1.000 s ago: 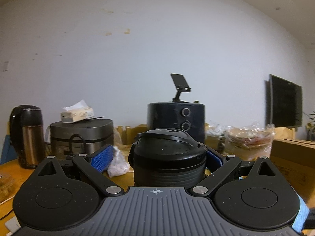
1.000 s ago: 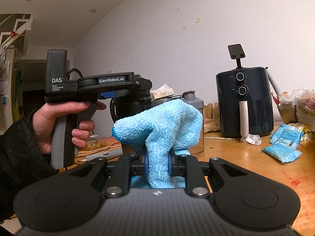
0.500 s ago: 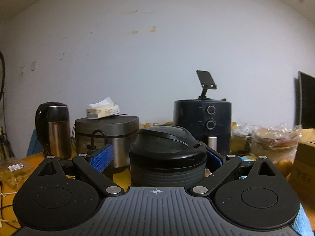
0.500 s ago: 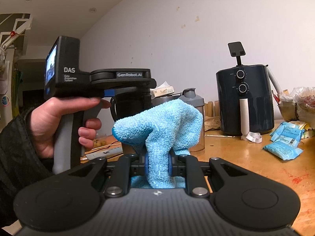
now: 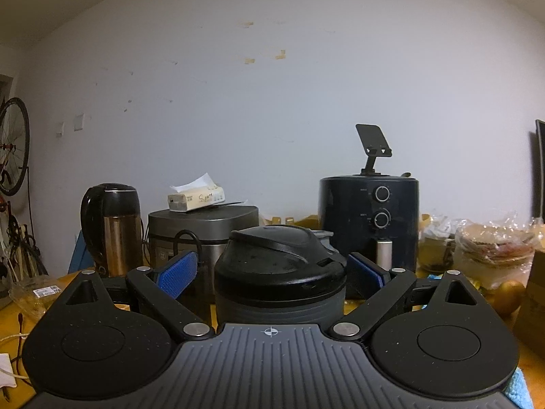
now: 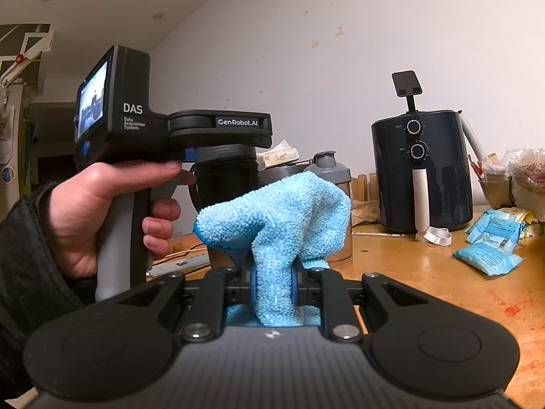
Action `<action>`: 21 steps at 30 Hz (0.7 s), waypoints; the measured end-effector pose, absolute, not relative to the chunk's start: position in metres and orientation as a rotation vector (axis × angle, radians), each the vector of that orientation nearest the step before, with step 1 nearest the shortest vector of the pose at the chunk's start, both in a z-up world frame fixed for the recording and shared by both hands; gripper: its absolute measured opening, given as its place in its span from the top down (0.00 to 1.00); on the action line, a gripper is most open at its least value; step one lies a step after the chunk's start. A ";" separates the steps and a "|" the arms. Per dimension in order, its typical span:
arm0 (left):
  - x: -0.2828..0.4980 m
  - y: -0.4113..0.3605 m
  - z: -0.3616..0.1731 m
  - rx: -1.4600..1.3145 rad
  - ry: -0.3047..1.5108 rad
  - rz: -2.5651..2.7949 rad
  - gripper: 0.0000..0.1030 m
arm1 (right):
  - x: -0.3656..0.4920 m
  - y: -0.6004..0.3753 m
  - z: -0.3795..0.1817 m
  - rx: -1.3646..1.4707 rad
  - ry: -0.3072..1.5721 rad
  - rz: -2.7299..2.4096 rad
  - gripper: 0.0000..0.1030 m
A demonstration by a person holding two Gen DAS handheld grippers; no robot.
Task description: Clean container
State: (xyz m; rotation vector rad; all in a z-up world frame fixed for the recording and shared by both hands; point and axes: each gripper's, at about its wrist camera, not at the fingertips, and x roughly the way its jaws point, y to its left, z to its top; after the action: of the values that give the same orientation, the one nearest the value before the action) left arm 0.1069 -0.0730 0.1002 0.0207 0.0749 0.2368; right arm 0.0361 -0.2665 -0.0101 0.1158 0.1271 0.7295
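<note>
Fingers of the left gripper point(image 5: 272, 271) clamped the dark lidded container point(image 5: 277, 272) between the blue pads, holding it up for wiping; right gripper point(image 6: 272, 288) pinched the blue cloth point(image 6: 276, 218), which bunched above its fingertips beside the container.

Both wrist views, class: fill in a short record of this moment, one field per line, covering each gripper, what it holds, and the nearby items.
left gripper: fingers set around the dark lidded container, lifted above the table; contact not clear
right gripper: shut on the blue cloth
cloth and container: apart, not yet touching
left hand: grips the left gripper's handle
behind: air fryer, kettle, rice cooker
table right side: blue packets
</note>
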 end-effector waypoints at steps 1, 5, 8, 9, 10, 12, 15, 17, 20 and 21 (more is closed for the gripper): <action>0.107 -0.074 0.100 0.020 0.077 0.239 0.07 | 0.036 -0.266 -0.010 0.116 0.127 0.730 0.86; 0.110 -0.077 0.099 0.016 0.092 0.257 0.15 | 0.036 -0.266 -0.010 0.118 0.128 0.732 0.86; 0.109 -0.078 0.099 0.021 0.084 0.277 0.21 | 0.036 -0.266 -0.011 0.119 0.129 0.733 0.86; 0.108 -0.079 0.099 0.025 0.078 0.281 0.26 | 0.037 -0.266 -0.011 0.119 0.130 0.733 0.86; 0.108 -0.079 0.100 0.027 0.073 0.282 0.28 | 0.037 -0.266 -0.011 0.119 0.131 0.732 0.86; 0.108 -0.080 0.101 0.028 0.077 0.279 0.31 | 0.037 -0.267 -0.011 0.120 0.131 0.730 0.86; 0.108 -0.082 0.100 0.030 0.074 0.282 0.32 | 0.038 -0.268 -0.011 0.122 0.131 0.729 0.86; 0.107 -0.081 0.099 0.029 0.071 0.279 0.32 | 0.037 -0.268 -0.011 0.123 0.131 0.730 0.86; 0.107 -0.080 0.099 0.031 0.068 0.272 0.32 | 0.038 -0.269 -0.012 0.124 0.133 0.730 0.86; 0.107 -0.080 0.099 0.030 0.067 0.269 0.32 | 0.038 -0.269 -0.012 0.124 0.133 0.730 0.86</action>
State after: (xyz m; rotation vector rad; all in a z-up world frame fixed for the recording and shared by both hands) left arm 0.1066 -0.0796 0.0986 0.0303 0.0668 0.2685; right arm 0.0381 -0.2689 -0.0117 0.1240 0.1331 0.7297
